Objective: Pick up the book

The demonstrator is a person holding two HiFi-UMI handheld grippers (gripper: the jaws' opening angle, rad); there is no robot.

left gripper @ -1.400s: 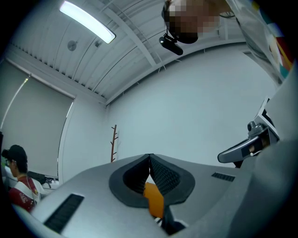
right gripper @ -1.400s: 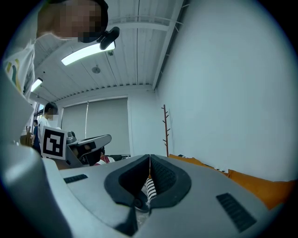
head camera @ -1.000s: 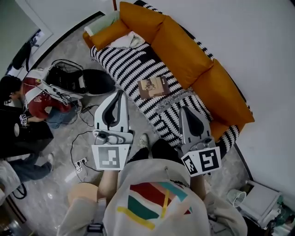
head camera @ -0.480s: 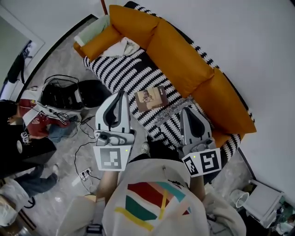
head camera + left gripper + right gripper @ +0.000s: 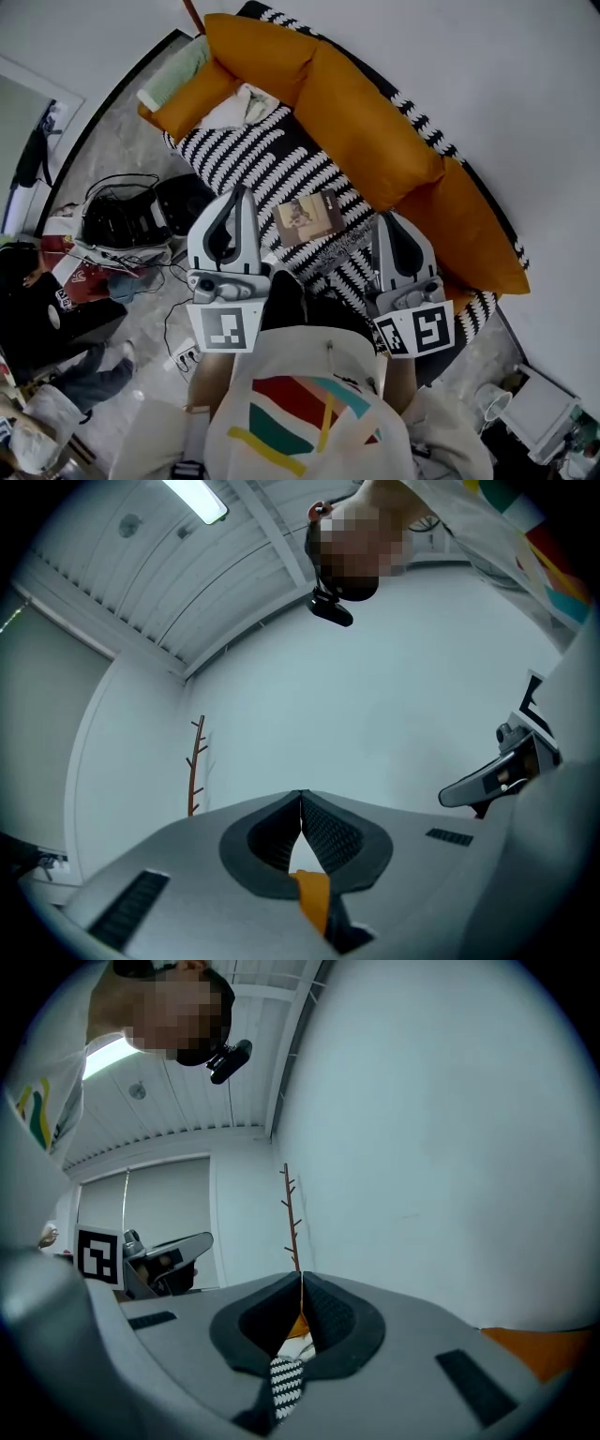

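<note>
You face an orange sofa (image 5: 375, 131) against a white wall (image 5: 487, 84), black-and-white throw (image 5: 253, 155) over its seat, grey marbled floor (image 5: 112, 159) at your left, strip light (image 5: 195, 499) overhead.

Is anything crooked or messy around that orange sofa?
A thin brown book lies loose on the black-and-white throw, a white cloth sits crumpled at its far end, and black cables trail across the grey floor.

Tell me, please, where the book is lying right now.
In the head view the book lies on the striped blanket, between the tips of the left gripper and the right gripper, below the orange cushions.
</note>
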